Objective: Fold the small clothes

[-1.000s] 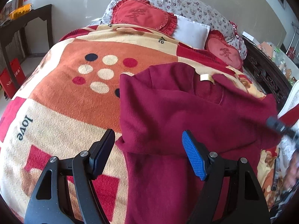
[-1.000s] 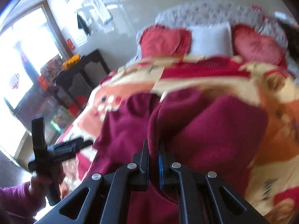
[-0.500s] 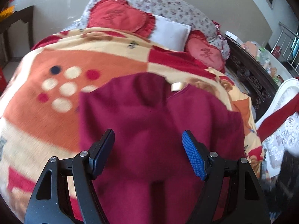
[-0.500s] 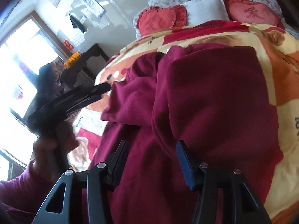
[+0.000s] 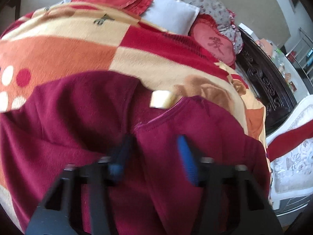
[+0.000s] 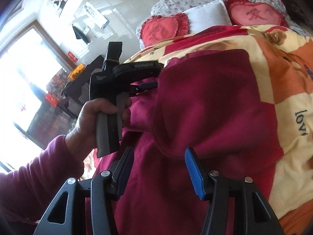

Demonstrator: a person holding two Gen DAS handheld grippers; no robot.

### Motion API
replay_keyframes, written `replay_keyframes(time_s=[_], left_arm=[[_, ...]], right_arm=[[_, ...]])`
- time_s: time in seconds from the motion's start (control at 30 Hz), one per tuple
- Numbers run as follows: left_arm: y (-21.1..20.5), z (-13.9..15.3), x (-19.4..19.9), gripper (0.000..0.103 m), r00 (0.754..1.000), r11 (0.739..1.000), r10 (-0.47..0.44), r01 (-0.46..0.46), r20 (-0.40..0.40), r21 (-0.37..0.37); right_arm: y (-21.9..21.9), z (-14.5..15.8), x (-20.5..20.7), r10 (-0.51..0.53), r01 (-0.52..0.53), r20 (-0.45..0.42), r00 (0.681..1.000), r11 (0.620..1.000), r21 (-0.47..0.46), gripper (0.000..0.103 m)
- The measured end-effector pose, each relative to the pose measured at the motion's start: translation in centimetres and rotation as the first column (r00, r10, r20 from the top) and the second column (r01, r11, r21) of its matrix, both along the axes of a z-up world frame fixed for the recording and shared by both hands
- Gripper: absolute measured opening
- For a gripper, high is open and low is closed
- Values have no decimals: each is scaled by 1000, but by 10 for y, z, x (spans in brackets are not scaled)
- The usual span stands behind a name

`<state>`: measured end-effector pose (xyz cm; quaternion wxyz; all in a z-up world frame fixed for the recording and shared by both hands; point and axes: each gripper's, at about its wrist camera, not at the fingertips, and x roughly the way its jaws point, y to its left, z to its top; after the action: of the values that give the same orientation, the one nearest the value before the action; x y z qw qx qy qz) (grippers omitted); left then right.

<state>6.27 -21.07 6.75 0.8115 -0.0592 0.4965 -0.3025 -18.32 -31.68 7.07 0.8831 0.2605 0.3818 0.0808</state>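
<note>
One maroon top [image 5: 93,121] lies on the bed, spread over the blanket [image 5: 82,45], collar end toward the pillows. Its right part is folded over the middle, so there is a double layer with a rounded fold edge running down the garment; that edge shows clearly in the right wrist view [image 6: 156,117]. Cream tag [image 5: 161,101] sits at the neck opening, just beside the collar seam.

Left gripper [image 5: 154,156]: fingers closing, blurred in its own view. Fabric of the upper top, just below the collar seam, lies between them. Dark finger [image 5: 122,156] sits at the fold line below the neckline, blue pad [image 5: 187,162] on the folded-over layer. Can't tell from this view whether the pads press the cloth yet. In the right wrist view the same gripper [image 6: 150,76] reaches in from the left, held by a hand [image 6: 93,121] in a maroon sleeve, fingertips buried at the fold edge near the collar; contact hidden by fabric.

Right gripper [image 6: 158,168]: fingers apart, nothing clamped. They straddle the lower body of the top, fold edge running between them; blue pad [image 6: 192,174] over the doubled layer, dark finger [image 6: 123,168] over the single layer. Pads look clear of the cloth.

Two red heart cushions [image 6: 162,29] and a white pillow [image 6: 209,15] at the head of the bed, well apart from the top.
</note>
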Motion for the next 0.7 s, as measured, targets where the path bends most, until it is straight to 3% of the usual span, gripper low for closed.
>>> replay_keyframes(time_s=[0.1,0.17,0.27,0.37,0.4,0.47,0.5,0.6,0.7], left_arm=[[3,15,-8,13,999,1000,-15,16,46,-4],[14,32,-14,13,996,1000,-6,7,87,-19],[51,63,-21,13,993,994,43,-31,113,-108],[104,90,-32,13,969,984,136,-108,208,-139],[124,92,-35,13,956,979,180,-151,233,-139],[158,82,-41,13,939,966,252,-227,234,-126],[170,70,-42,13,946,965,254,-235,200,-115],[182,39,-45,13,964,968,242,-233,110,-89],[184,29,-54,13,964,966,246,-236,96,-106]], right_arm=[[-5,2,-4,-17,17,2,1000,1000,1,52],[-7,5,-5,-25,25,9,1000,1000,-1,52],[-7,9,-6,-36,37,26,999,999,-15,52],[-10,14,-8,-56,58,40,998,997,-49,53],[-13,16,-9,-68,71,42,997,996,-60,59],[-21,19,-9,-112,116,47,993,990,-75,71],[-28,20,-9,-146,150,55,988,986,-77,74],[-51,22,4,-245,248,42,969,962,-110,77],[-68,16,28,-292,286,-16,956,945,-155,77]])
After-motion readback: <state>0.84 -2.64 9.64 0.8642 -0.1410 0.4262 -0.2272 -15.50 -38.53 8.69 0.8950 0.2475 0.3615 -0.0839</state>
